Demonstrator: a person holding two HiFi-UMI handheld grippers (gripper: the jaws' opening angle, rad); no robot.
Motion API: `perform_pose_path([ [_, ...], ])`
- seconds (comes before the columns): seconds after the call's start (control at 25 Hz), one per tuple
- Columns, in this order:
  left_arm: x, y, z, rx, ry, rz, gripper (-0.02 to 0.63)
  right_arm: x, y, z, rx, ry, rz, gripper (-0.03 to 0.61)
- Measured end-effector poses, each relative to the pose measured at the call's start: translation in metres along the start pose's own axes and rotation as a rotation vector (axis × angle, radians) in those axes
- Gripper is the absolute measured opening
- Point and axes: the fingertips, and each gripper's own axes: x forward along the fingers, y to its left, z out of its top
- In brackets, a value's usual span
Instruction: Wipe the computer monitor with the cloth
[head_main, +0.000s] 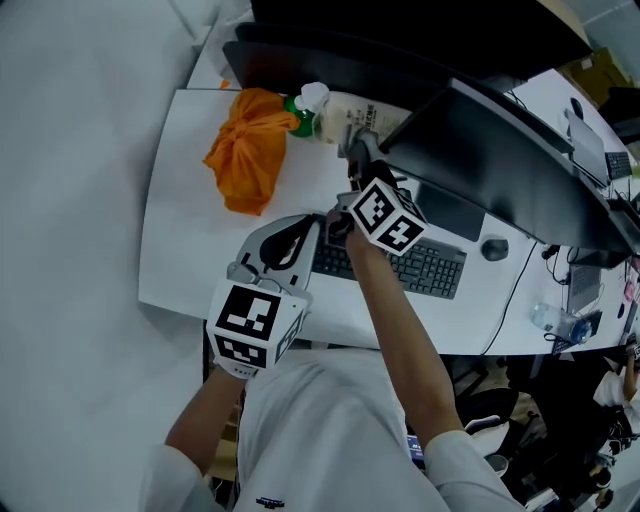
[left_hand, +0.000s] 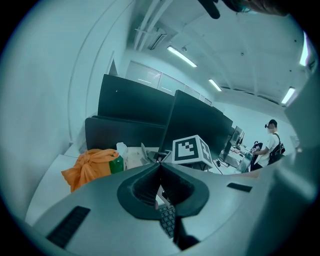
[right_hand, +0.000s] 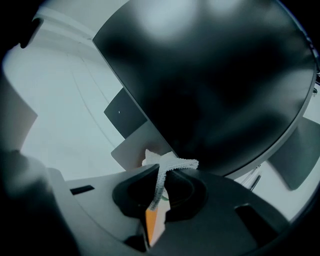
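At the left of the white surface (head_main: 190, 240) lies an orange bundle (head_main: 245, 150), well apart from the work. The left gripper (left_hand: 161, 165) hovers low over the keyboard (head_main: 425, 268), its jaws together with nothing between them. It seems best kept there, out of the way. The right gripper (right_hand: 161, 172) is raised toward the monitor (right_hand: 215, 85), its jaws clamped on a thin white cloth (right_hand: 180, 162) whose folded end sticks out just at the screen's lower edge. Whether it touches the glass I cannot tell. To wipe well, I judge that only the protruding cloth should meet the screen, never the hard jaw tips. Pressure should be light, with overlapping passes moving up across the dark panel.
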Motion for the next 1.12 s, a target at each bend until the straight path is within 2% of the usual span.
perform_pose_path([
  [0.72, -0.017, -0.012, 0.020, 0.044, -0.041, -0.019, 0.018, -0.022, 0.034, 0.050, 0.061, -0.107, -0.003, 0.026],
  [1.12, -0.026, -0.018, 0.031, 0.079, -0.057, -0.032, 0.018, -0.042, 0.070, 0.097, 0.108, -0.186, 0.064, 0.026],
])
